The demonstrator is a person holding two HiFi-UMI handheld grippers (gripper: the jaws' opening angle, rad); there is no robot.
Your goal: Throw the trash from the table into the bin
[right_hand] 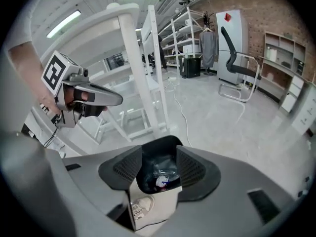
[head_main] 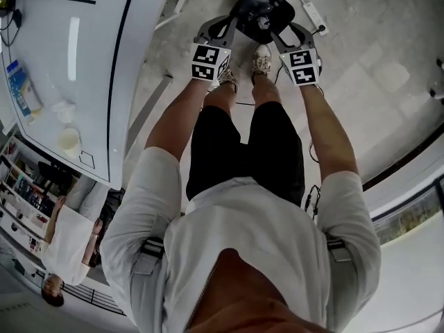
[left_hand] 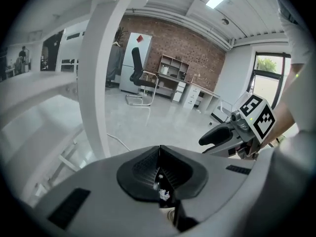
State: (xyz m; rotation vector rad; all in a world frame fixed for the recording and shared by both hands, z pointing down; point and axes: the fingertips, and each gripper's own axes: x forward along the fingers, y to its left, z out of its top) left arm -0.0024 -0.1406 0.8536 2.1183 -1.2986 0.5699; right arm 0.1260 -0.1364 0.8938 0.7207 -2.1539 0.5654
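Trash point(right_hand: 160, 174) lies in the bin point(right_hand: 168, 141) below the right gripper's point(right_hand: 159, 154) wide, empty jaws. The left gripper's point(left_hand: 159, 154) jaws are closed on nothing. Scraps point(head_main: 64, 111) near a counter point(head_main: 139, 82) edge look light and crumpled, so a mid-body pinch suits them.

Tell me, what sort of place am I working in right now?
Likely an open-plan office or lab workspace: a brick wall, an office chair and cubby shelves on a concrete floor.

Bin point(head_main: 244, 5) lined in glossy black plastic — floor point(head_main: 368, 54) matt grey concrete, counter point(head_main: 48, 40) smooth glossy white, jaws matt grey plastic.
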